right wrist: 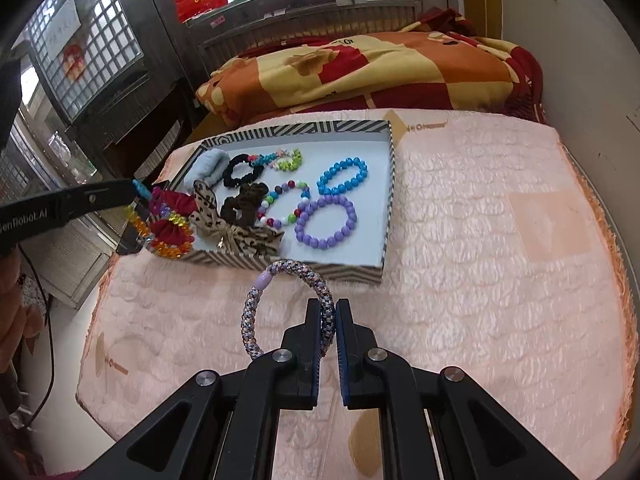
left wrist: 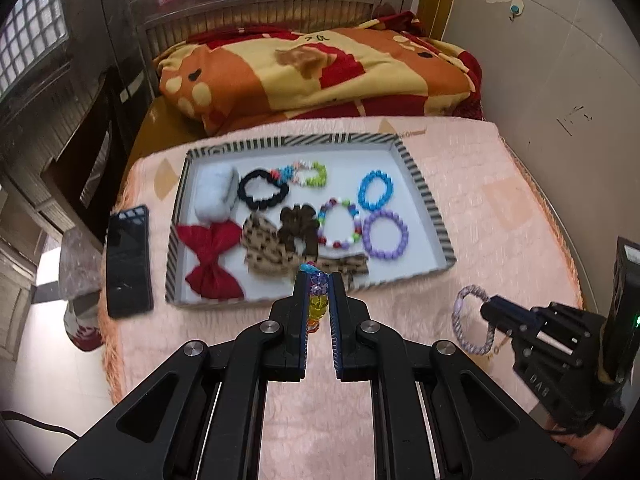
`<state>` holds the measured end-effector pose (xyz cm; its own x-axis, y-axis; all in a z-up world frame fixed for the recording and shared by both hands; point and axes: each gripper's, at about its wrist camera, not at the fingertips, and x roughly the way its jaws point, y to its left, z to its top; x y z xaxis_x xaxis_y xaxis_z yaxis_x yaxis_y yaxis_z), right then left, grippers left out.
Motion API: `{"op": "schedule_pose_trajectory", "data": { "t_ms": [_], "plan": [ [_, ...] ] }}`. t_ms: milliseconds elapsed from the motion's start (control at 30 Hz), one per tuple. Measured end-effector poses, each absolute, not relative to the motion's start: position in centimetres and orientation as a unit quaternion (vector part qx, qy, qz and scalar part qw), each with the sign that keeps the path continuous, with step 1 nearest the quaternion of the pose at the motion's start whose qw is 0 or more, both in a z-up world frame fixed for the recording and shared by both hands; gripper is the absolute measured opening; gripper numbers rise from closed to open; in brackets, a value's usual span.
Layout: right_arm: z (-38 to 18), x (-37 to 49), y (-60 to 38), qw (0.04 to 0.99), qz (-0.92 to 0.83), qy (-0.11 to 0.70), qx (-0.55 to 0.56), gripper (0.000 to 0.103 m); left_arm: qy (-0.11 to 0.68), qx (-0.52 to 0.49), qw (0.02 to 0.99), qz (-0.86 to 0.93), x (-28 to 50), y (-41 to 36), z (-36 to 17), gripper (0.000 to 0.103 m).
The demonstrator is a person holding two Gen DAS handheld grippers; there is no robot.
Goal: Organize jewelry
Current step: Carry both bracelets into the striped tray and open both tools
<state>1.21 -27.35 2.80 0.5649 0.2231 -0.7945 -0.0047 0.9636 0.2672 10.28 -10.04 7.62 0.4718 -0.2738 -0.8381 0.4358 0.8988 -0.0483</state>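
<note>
A striped-rim tray [left wrist: 424, 188] [right wrist: 390, 184] lies on the pink blanket and holds bracelets, scrunchies and bows. My left gripper [left wrist: 318, 280] is shut on a crystal bead bracelet [left wrist: 317, 300], just in front of the tray's near rim; in the right wrist view that bracelet [right wrist: 168, 236] hangs from it [right wrist: 136, 190] at the tray's left corner. My right gripper [right wrist: 328, 308] is shut on a braided lilac hair tie [right wrist: 256, 304], above the blanket short of the tray. It shows in the left wrist view [left wrist: 486, 306] with the tie [left wrist: 460, 320].
A black phone [left wrist: 128, 260] lies left of the tray. A folded orange and red quilt [left wrist: 312, 72] lies behind it. A white wall [left wrist: 560, 100] stands to the right. The bed edge drops off at left, with a cabinet [left wrist: 60, 128] beyond.
</note>
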Motion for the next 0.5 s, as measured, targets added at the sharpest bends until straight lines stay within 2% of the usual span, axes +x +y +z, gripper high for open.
{"op": "schedule_pose_trajectory", "data": {
  "t_ms": [500],
  "plan": [
    [2.5,6.4,-28.7,0.878,0.034,0.459,0.132,0.007,0.449,0.141,0.85,-0.235,15.7,-15.3,8.3,0.008]
  ]
}}
